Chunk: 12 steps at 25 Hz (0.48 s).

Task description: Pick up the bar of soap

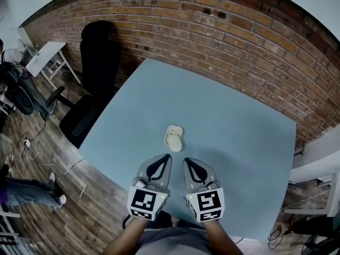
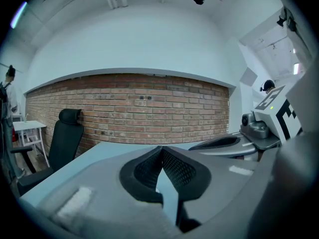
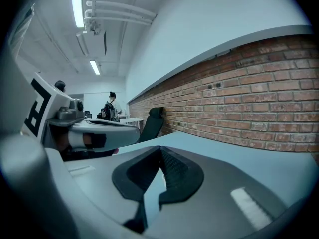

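**A:** How do the tongs stand?

**B:** Both are pressed together. In the left gripper view, the left gripper [image 2: 161,149] has its two dark pads meeting at the tips with nothing between them. The right gripper [image 3: 159,149] looks the same in its own view: tips touching, empty.

**A:** And the bar of soap?

**B:** The bar of soap [image 1: 173,136] lies near the middle of the light blue table [image 1: 239,142]. It is just ahead of the two sets of tips, and neither touches it.

**A:** Which view shows that?

**B:** Only the head view shows it. There the person holds the two grippers side by side over the near part of the table, angled so their tips come close together. Neither gripper view shows the soap plainly, because each gripper's own jaws fill the lower half.

**A:** What do the gripper views add?

**B:** Each shows the other gripper beside it. The left gripper view has a black office chair [image 2: 67,138] before the brick wall [image 2: 149,113], and a small white table [image 2: 25,126] at the far left. The right gripper view looks along that wall and takes in ceiling strip lights [image 3: 77,4]. It also shows a person [image 3: 110,106] standing far back in the room.
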Each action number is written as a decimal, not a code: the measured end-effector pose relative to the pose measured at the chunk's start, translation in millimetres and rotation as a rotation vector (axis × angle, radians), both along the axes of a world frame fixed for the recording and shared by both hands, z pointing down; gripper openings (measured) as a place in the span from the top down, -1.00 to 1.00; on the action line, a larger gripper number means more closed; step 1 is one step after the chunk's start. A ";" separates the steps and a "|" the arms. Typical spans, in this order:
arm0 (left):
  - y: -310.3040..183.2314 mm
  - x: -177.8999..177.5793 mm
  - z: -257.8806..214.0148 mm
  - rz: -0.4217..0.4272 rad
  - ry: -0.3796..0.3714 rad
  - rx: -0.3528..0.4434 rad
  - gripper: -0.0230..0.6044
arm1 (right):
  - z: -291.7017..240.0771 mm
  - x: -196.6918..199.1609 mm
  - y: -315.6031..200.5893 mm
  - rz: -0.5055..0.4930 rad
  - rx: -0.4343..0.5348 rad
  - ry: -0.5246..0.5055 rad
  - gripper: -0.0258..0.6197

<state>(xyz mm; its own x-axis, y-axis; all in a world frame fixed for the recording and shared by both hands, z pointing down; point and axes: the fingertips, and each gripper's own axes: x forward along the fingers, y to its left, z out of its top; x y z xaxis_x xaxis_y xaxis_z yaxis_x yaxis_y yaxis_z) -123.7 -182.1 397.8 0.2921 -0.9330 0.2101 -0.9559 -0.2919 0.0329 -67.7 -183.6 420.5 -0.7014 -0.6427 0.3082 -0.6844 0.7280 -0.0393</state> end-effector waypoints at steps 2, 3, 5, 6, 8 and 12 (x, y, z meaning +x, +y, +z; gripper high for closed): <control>-11.9 -8.5 7.4 0.018 -0.007 -0.013 0.92 | 6.4 -7.3 -10.2 0.021 -0.010 0.006 0.91; -17.9 -12.3 11.6 0.029 -0.010 -0.021 0.92 | 9.8 -11.2 -14.8 0.029 -0.014 0.008 0.91; -29.7 -18.5 21.2 0.054 -0.013 -0.038 0.92 | 19.0 -19.3 -22.7 0.042 -0.024 0.019 0.91; -35.2 -21.0 25.9 0.067 -0.012 -0.047 0.92 | 24.7 -23.2 -26.2 0.048 -0.033 0.026 0.91; -44.7 -25.4 33.4 0.091 -0.012 -0.061 0.92 | 36.0 -28.9 -32.1 0.066 -0.054 0.038 0.91; -58.4 -33.4 49.5 0.136 -0.015 -0.081 0.92 | 53.9 -35.5 -41.5 0.113 -0.080 0.052 0.91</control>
<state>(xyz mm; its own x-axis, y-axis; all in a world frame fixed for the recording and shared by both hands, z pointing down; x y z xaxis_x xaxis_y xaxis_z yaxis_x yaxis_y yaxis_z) -157.1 -240.5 447.3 0.4105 -0.8649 0.2887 -0.9084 -0.4153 0.0476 -103.2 -225.1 474.4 -0.6079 -0.6882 0.3961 -0.7643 0.6424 -0.0566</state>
